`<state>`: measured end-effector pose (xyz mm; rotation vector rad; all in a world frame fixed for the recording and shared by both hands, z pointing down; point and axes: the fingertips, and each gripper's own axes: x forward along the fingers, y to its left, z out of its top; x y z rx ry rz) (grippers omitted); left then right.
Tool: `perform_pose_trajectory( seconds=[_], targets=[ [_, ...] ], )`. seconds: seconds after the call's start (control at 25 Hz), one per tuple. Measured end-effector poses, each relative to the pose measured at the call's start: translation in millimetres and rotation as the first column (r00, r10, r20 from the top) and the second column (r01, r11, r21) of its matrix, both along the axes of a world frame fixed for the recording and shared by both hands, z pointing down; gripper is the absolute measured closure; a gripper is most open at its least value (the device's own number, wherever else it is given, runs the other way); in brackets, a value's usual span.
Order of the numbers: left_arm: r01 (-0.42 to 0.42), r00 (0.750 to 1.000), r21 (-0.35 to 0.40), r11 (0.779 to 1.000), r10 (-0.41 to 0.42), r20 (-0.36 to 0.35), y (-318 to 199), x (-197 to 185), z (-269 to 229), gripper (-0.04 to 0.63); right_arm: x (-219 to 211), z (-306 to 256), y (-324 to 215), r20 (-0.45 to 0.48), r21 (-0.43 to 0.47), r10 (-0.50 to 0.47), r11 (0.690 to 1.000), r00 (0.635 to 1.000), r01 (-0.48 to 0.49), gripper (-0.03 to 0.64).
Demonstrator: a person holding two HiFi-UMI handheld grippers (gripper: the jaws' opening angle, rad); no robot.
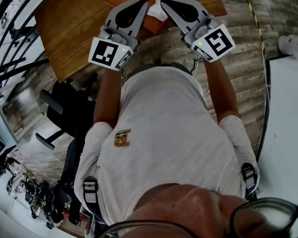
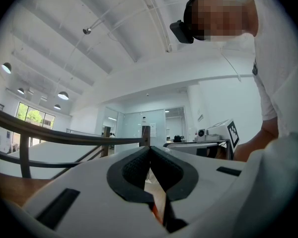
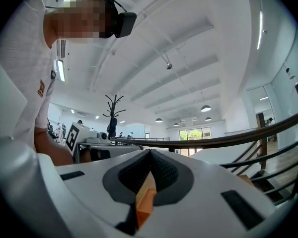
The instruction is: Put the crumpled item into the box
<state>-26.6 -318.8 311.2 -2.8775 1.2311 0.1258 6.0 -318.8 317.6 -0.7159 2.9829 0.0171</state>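
In the head view a white crumpled item (image 1: 157, 11) lies on a brown cardboard box (image 1: 159, 23) at the near edge of a wooden table (image 1: 74, 29). My left gripper (image 1: 144, 2) is just left of the crumpled item and my right gripper (image 1: 162, 1) just right of it. Both point away from me, and their tips come close together over the item. In the left gripper view the left gripper (image 2: 149, 148) has its jaws pressed together with nothing between them. The right gripper (image 3: 150, 151) looks the same in its own view. Both gripper views show only ceiling and railings.
A black office chair (image 1: 64, 114) stands at my left, beside the table's corner. A white table (image 1: 288, 113) runs along the right, with a white object (image 1: 293, 44) beyond it. Dark railings (image 1: 12, 38) cross the upper left. Yellow-black tape (image 1: 252, 11) marks the wooden floor.
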Motion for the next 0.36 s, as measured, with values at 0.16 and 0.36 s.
perform_pose_trajectory(
  seconds=[0.16, 0.36],
  targets=[
    [-0.004, 1.000, -0.002, 1.000, 0.004, 0.002, 1.5, 1.5, 0.5, 0.575, 3.0, 1.4, 0.5, -0.009, -0.003, 0.004, 1.000, 1.000, -0.004, 0.584],
    [-0.005, 1.000, -0.003, 1.000, 0.005, 0.003, 2.7, 5.0, -0.1, 0.575, 6.9, -0.4, 1.5, -0.010, 0.000, 0.003, 1.000, 1.000, -0.003, 0.584]
  ],
)
